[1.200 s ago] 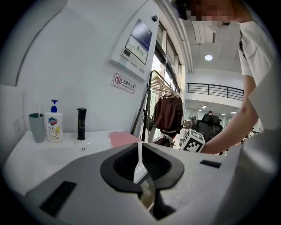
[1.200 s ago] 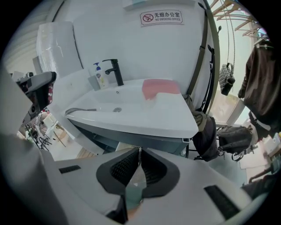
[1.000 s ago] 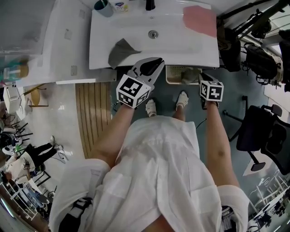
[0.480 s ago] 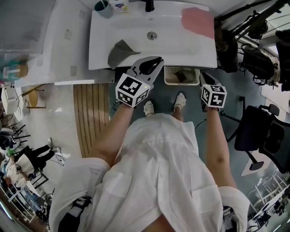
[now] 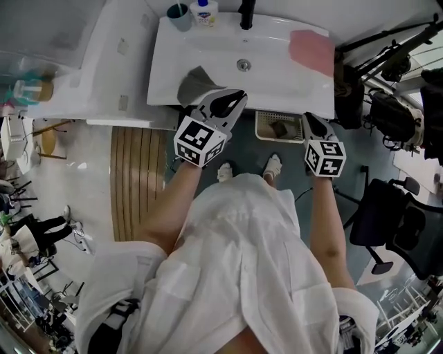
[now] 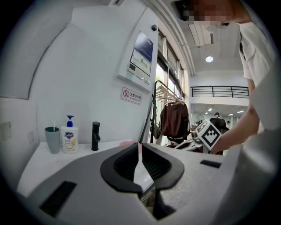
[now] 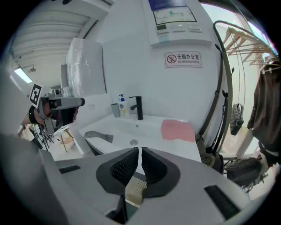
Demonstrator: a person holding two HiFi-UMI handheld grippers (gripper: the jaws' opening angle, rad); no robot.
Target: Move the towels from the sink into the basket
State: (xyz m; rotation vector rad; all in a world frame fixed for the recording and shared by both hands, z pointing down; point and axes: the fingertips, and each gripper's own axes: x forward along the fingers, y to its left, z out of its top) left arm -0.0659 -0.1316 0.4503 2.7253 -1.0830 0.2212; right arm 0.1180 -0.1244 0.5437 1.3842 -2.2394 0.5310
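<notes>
Grey towel (image 5: 196, 84) lies just ahead of the left gripper (image 5: 232, 100), pink towel (image 5: 313, 50) beyond the right gripper (image 5: 309, 121), both with jaws together, empty.

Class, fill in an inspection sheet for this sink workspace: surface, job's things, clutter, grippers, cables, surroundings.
Surface: white ceramic sink, bare round the drain.
Job's things: grey towel on the sink's front-left rim; pink towel flat at its right end; white perforated basket on the floor, a dark cloth inside.
Clutter: teal cup, soap pump bottle, black tap at the back.
Grippers: left gripper and right gripper both shut, empty.
Cables: nothing seen.
Surroundings: black office chair, slatted wooden mat.
</notes>
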